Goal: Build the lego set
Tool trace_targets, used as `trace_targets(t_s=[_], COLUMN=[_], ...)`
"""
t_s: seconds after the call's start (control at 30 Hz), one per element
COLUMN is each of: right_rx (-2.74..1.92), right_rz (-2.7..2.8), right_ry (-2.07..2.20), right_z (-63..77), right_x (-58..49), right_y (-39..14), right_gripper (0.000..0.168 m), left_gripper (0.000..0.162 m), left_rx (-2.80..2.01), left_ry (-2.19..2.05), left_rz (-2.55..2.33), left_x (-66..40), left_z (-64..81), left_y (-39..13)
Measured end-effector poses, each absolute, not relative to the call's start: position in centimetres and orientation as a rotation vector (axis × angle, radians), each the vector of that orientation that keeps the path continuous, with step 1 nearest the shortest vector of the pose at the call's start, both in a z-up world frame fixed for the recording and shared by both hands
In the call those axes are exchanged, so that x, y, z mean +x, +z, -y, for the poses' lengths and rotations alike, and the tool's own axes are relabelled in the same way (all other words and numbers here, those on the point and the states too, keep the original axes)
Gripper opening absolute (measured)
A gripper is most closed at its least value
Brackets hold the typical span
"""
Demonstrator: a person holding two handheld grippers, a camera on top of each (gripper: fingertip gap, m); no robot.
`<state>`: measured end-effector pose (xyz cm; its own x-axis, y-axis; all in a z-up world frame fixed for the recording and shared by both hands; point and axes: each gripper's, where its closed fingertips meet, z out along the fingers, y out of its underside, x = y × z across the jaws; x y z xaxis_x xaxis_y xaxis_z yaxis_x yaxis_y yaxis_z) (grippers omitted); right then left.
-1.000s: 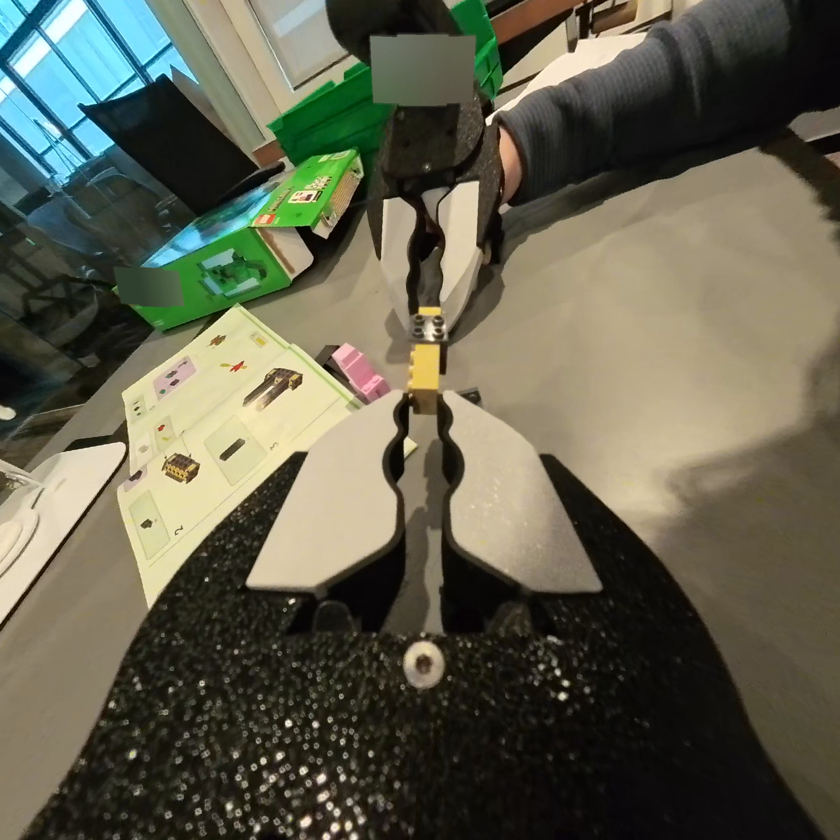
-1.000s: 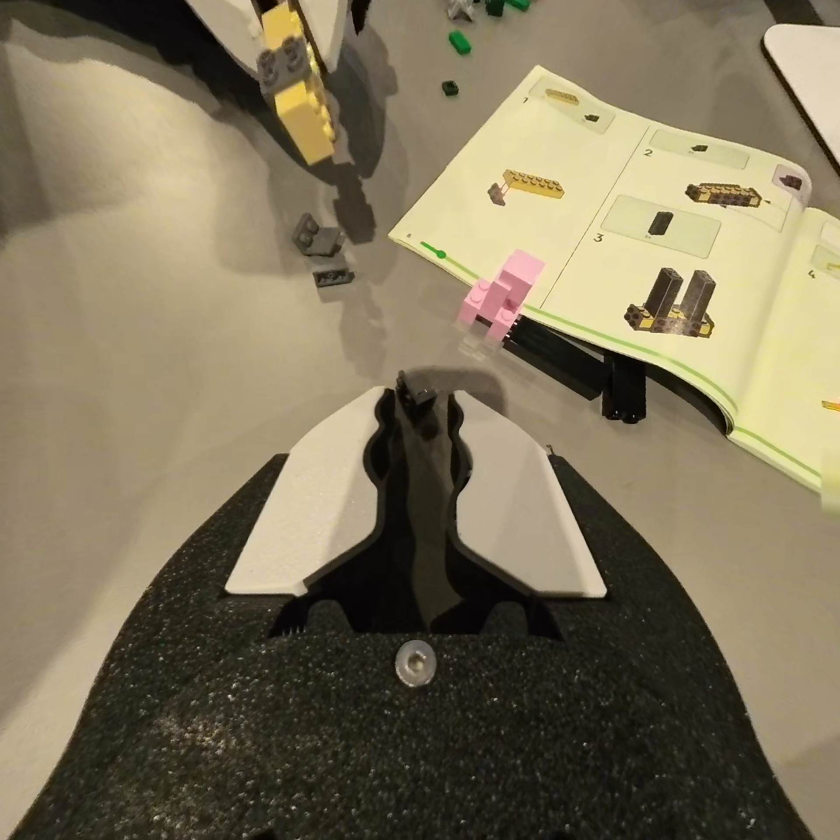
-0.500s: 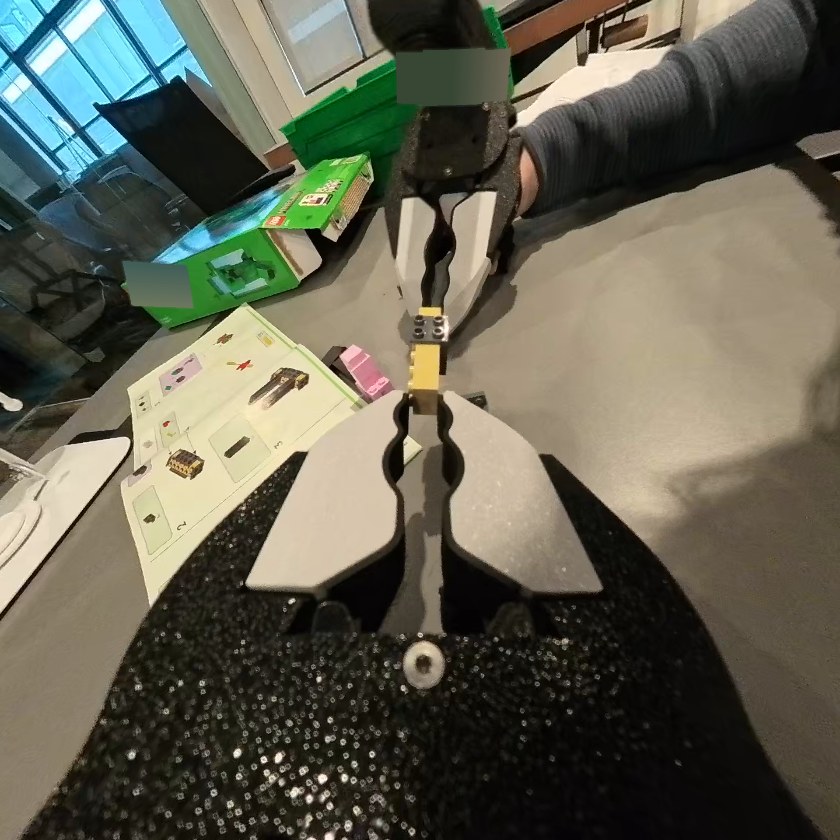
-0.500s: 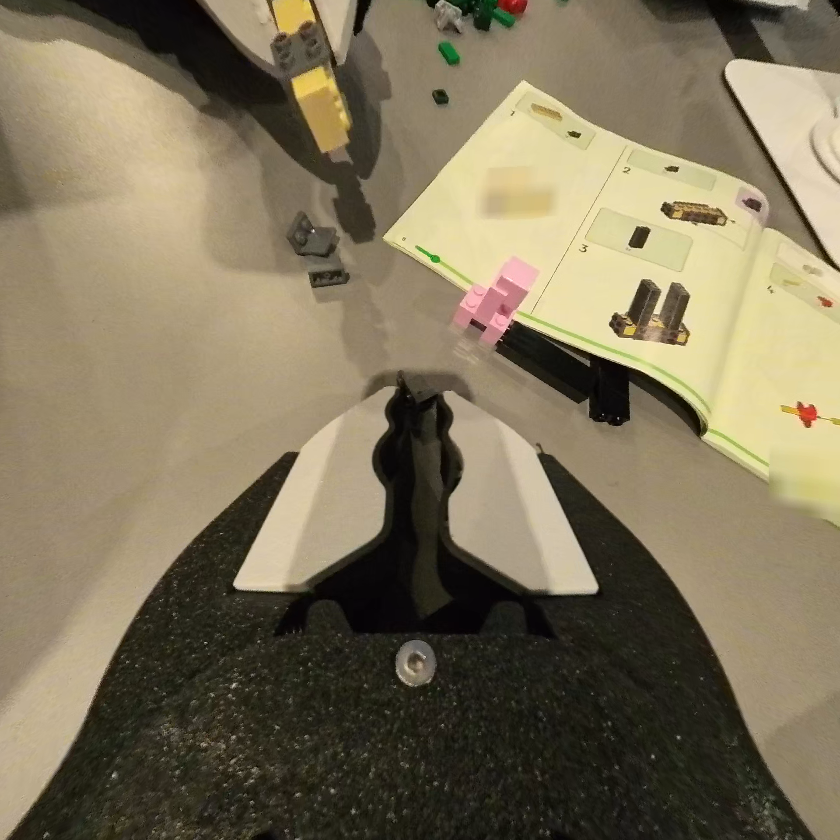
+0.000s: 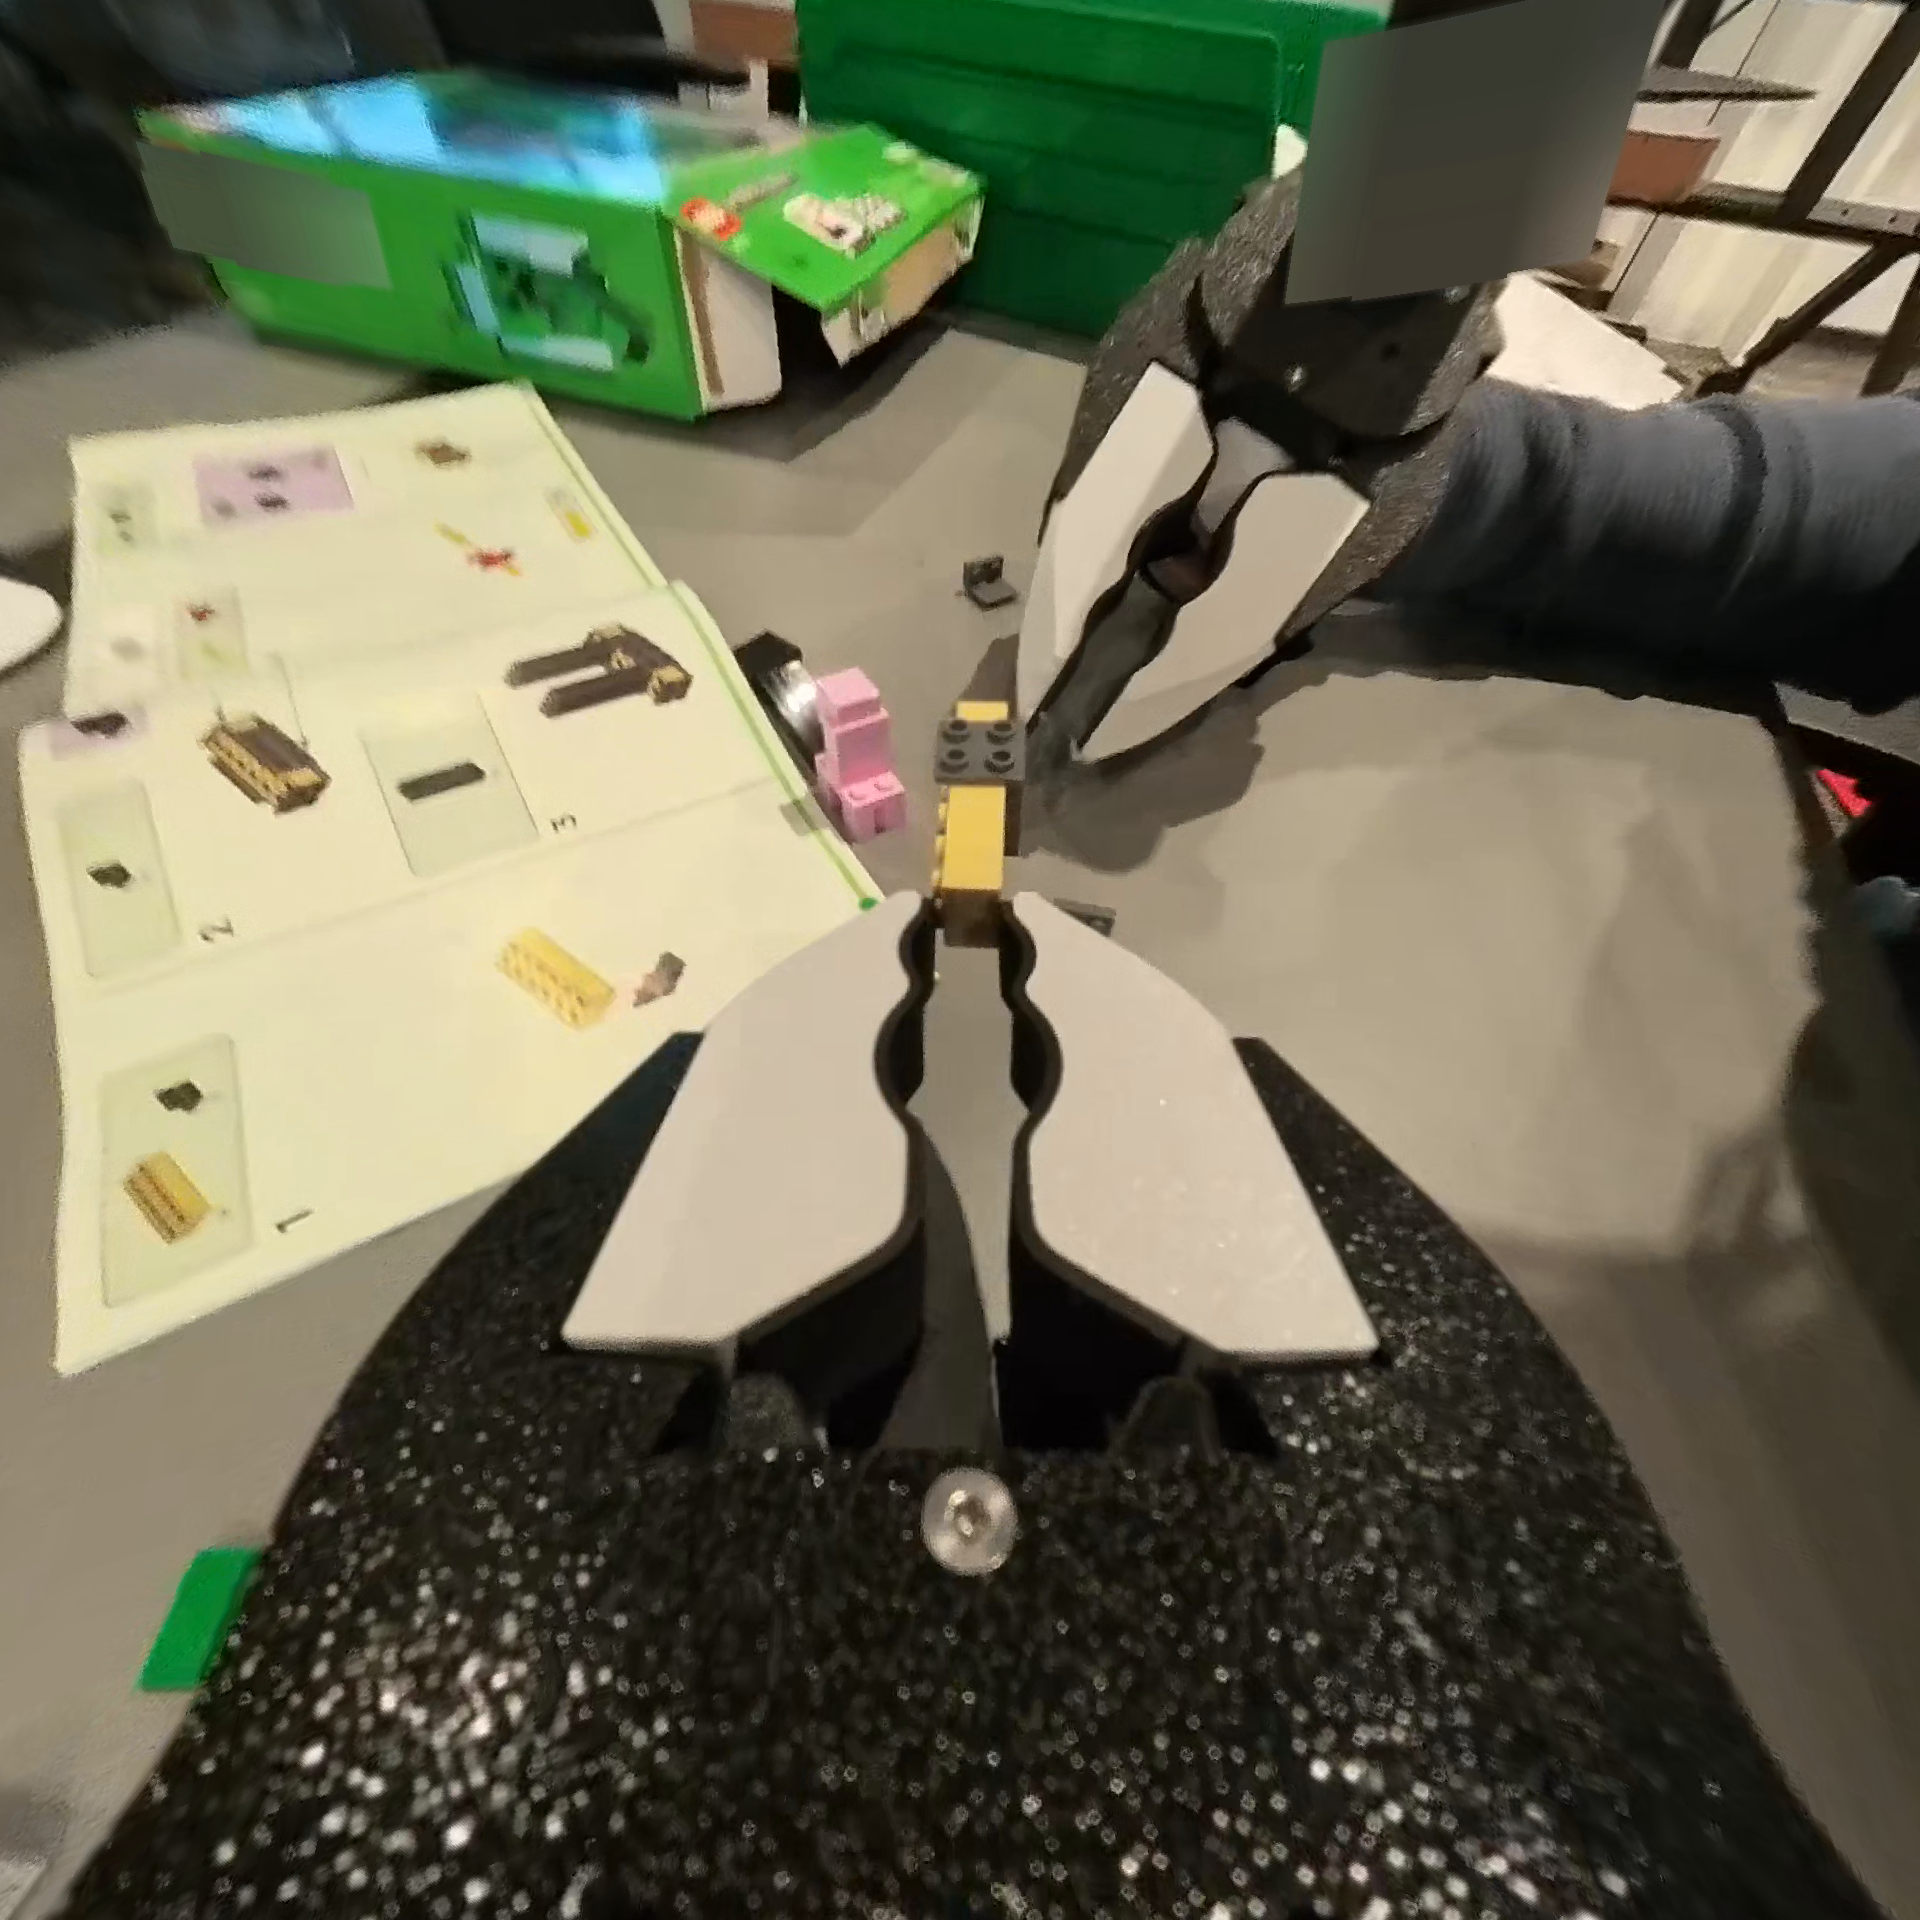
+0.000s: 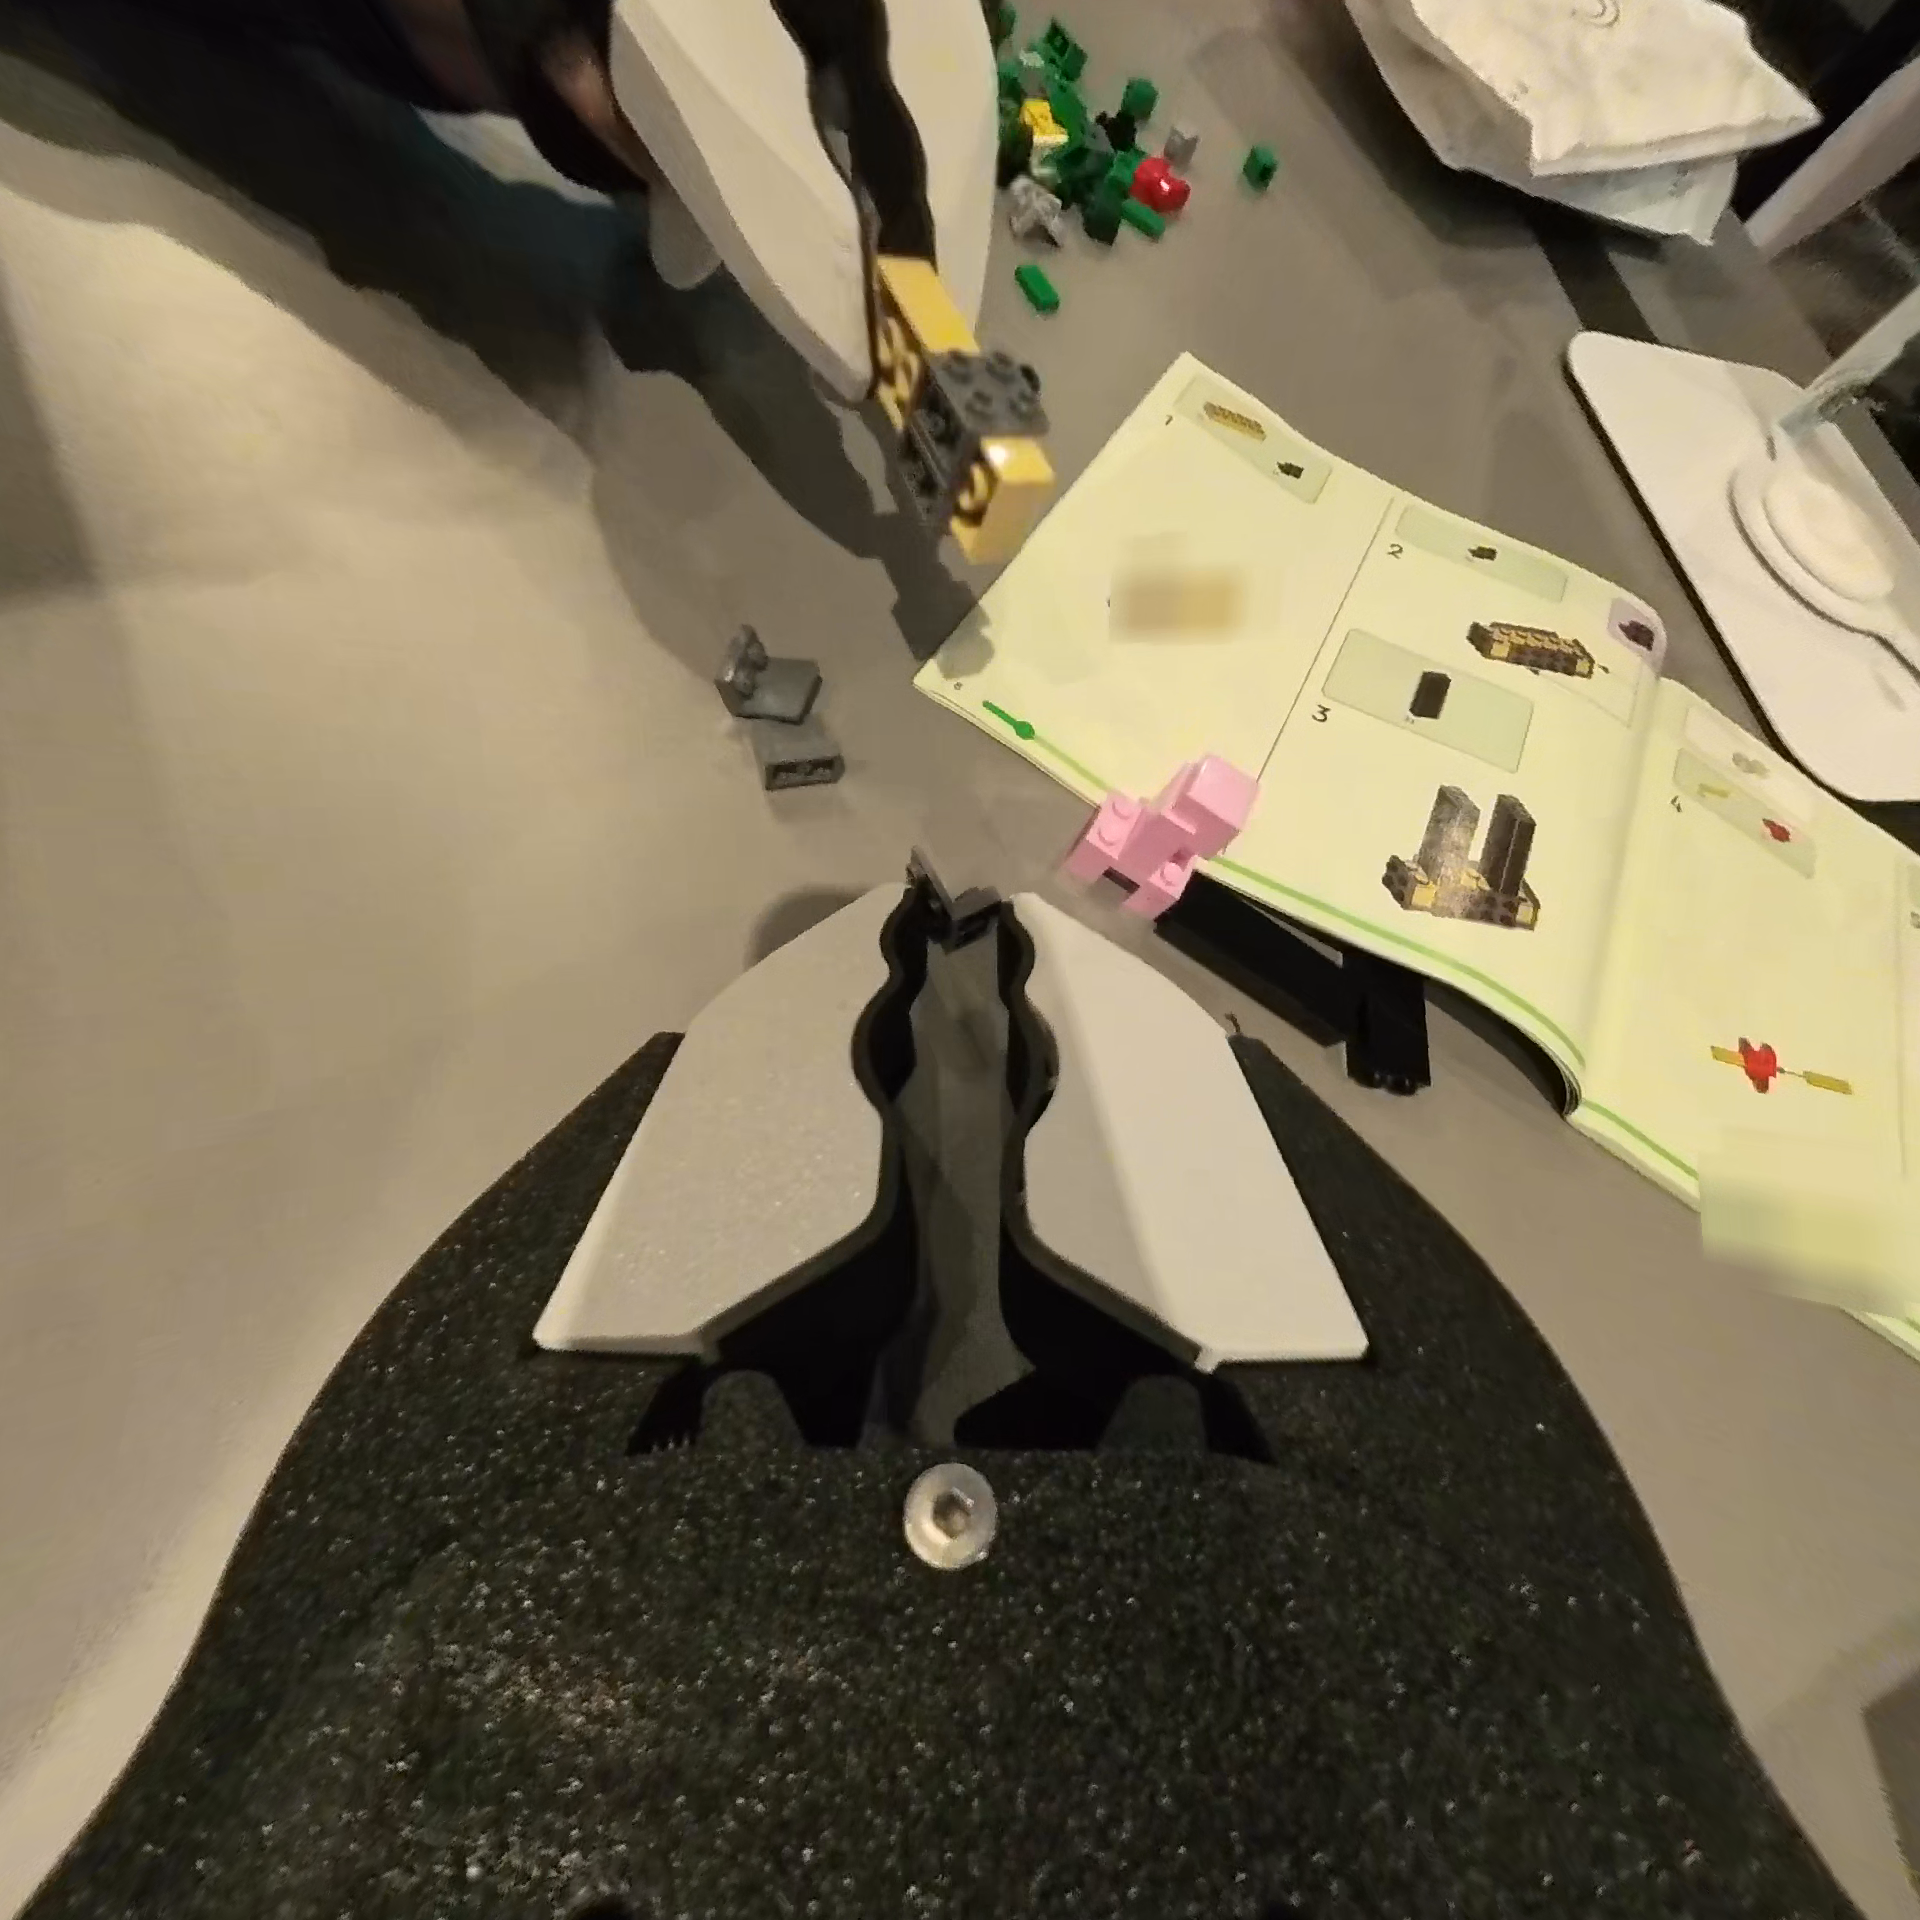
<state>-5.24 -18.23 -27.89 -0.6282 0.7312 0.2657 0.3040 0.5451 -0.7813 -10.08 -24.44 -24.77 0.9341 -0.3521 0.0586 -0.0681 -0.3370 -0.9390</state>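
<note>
Now both tongs carry parts above the desk (image 5: pixel 1455 935).
Left tongs (image 5: pixel 971 914) pinch the yellow brick (image 5: pixel 975 842) by its near end, long axis pointing away, dark plate (image 5: pixel 982 750) on top. Right tongs (image 6: pixel 958 914), closed on a small dark piece (image 6: pixel 951 909), sit just beyond the brick's far end, nearest that plate; the booklet (image 5: pixel 364 831) lies left.

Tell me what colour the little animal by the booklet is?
Pink. The little animal shows best in the right wrist view, at the instruction booklet's edge.

A yellow brick (image 5: pixel 975 842) topped by a dark grey plate (image 5: pixel 981 750) is seen; a pink figure (image 6: pixel 1169 831), pale green booklet (image 6: pixel 1455 790), grey desk (image 6: pixel 312 727), possibly black piece (image 6: pixel 951 914).
</note>
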Motion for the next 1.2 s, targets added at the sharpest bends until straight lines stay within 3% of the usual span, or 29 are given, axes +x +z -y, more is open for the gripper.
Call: trace_targets(t_s=[0.57,1.2], right_rx=[-0.919,-0.822], right_rz=[2.244,2.088], right_ry=[0.934,1.213], right_z=[16.2,18.6], right_x=[-1.2,-1.1], right_y=[-25.6,-24.5], right_gripper=[0.012,0.012], left_gripper=[0.011,0.011], left_rx=[-2.123,-1.866], left_ry=[-0.306,-0.306], left_rz=[-0.457,-0.553], left_x=[-4.3,-3.5], left_z=[21.5,21.6], left_y=[-26.6,-25.3])
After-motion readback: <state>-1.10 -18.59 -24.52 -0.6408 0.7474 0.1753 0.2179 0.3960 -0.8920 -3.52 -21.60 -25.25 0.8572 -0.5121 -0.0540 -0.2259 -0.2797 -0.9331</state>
